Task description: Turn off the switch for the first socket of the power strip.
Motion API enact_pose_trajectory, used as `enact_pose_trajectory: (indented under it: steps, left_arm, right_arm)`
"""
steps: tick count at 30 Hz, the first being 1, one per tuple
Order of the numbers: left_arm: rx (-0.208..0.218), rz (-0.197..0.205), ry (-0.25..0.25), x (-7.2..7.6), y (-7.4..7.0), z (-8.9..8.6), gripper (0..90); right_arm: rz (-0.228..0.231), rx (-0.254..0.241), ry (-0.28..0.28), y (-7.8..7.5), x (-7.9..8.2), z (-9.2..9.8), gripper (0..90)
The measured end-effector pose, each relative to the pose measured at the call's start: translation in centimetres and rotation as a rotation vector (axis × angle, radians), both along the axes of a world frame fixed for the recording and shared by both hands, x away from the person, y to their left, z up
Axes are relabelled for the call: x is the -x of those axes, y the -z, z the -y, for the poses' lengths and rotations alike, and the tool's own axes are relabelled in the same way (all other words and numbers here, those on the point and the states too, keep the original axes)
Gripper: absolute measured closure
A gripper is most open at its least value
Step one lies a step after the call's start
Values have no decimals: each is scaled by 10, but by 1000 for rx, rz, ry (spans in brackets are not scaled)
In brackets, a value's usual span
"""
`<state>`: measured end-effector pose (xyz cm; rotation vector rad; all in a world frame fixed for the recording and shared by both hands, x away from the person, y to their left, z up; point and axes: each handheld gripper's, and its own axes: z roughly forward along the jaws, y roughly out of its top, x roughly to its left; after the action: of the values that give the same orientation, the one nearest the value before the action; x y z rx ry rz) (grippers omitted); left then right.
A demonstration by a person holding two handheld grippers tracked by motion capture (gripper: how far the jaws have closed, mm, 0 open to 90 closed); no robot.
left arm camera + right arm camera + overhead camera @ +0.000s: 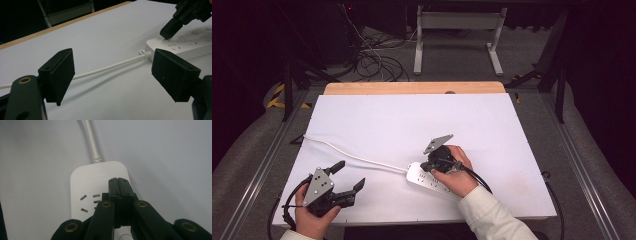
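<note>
Two hand-held grippers work over a white table [412,120] whose far edge shows a strip of bare wood [412,88]. Beyond that edge stand a grey metal frame [457,30] and a tangle of floor cables [372,60], largely in darkness.

White power strip [429,181] — lies flat on the near-centre part of the table, its long axis slanting toward the person's right. From its left end a white cord [347,152] runs leftward across the surface to the table's left edge. In the left gripper view the strip [180,46] sits at upper right with socket slots visible on its top face, and the cord [110,67] crosses between the two jaws farther off. In the right gripper view the strip's cord end [100,177] lies directly below the jaws.

Right gripper [432,165] — held in the right hand [457,172], pointing down at the strip's cord end; its jaws are pressed together with nothing between them, their tips at or just above the strip's top face near the first socket.

Left gripper [349,175] — held in the left hand [314,220] at the near-left corner of the table, well apart from the strip; its jaws stand wide apart and hold nothing.
</note>
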<state>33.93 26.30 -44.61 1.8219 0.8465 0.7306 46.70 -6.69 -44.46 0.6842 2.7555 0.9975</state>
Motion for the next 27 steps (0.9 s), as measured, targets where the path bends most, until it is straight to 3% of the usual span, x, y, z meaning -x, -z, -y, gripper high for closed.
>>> enact_pose_trajectory:
  steps: [27]
  left_arm:
    - [1, 6, 0, 1, -1, 0, 191]
  right_arm:
    - [12, 15, 0, 4, 2, -1, 900]
